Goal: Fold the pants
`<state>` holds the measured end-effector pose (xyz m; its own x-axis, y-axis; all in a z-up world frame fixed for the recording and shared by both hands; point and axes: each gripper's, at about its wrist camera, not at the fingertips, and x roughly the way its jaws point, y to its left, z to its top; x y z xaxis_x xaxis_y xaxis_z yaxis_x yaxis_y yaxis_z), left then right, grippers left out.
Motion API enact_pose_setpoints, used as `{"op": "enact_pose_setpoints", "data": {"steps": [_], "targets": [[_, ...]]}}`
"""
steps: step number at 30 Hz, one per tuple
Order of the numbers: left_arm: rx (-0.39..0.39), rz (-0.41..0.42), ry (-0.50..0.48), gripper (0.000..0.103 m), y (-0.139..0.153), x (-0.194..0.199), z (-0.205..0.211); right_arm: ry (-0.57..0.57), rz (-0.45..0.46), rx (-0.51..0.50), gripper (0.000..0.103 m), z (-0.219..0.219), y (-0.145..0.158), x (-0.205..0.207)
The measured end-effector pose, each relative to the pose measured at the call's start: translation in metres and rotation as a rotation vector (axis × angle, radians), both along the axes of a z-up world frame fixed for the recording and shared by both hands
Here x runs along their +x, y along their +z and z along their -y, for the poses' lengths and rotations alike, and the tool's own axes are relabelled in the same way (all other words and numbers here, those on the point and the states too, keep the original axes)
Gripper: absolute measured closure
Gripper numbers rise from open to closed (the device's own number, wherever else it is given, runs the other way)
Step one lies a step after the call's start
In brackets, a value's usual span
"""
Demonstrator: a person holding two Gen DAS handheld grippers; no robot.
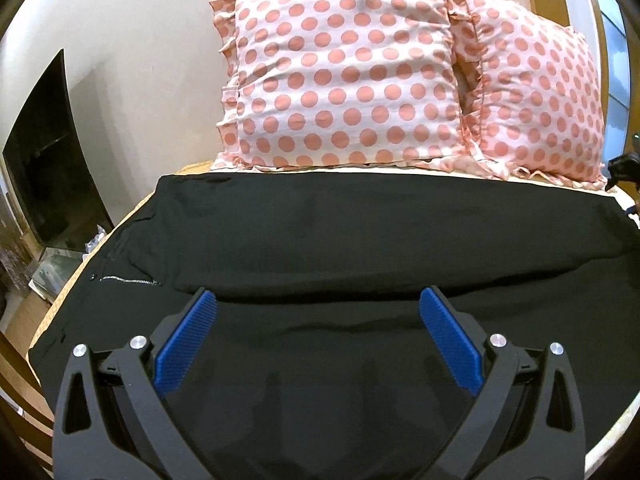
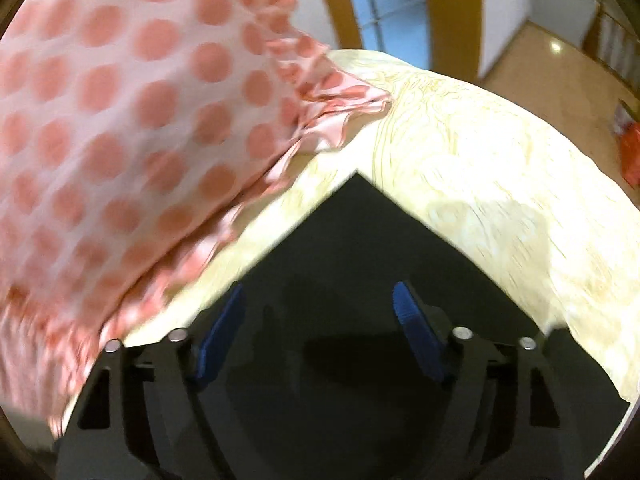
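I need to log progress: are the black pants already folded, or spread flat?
Folded once lengthwise: on the black pants one leg's edge lies across the other, zipper exposed at left. Both grippers are open, holding nothing.

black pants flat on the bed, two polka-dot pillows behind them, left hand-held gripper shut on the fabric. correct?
Not quite. The left hand-held gripper is open, its blue pads spread wide above the cloth with nothing between them; the left wrist view shows it. The rest holds: the black pants lie flat on the bed, with two polka-dot pillows behind them.
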<state>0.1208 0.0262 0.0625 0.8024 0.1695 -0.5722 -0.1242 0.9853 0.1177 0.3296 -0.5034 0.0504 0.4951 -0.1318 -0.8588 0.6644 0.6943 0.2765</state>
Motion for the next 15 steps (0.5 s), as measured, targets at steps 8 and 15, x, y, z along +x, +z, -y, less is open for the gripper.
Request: {"op": "enact_pose_setpoints", "data": {"steps": [8, 15], "targets": [[-0.031, -0.072, -0.022, 0.002, -0.022, 0.014, -0.006, -0.081, -0.115, -0.124, 0.034, 0.004, -0.021, 0.053], [-0.093, -0.070, -0.031, 0.002, -0.022, 0.014, -0.014, -0.020, -0.047, -0.206, 0.076, -0.006, -0.029, 0.014]]}}
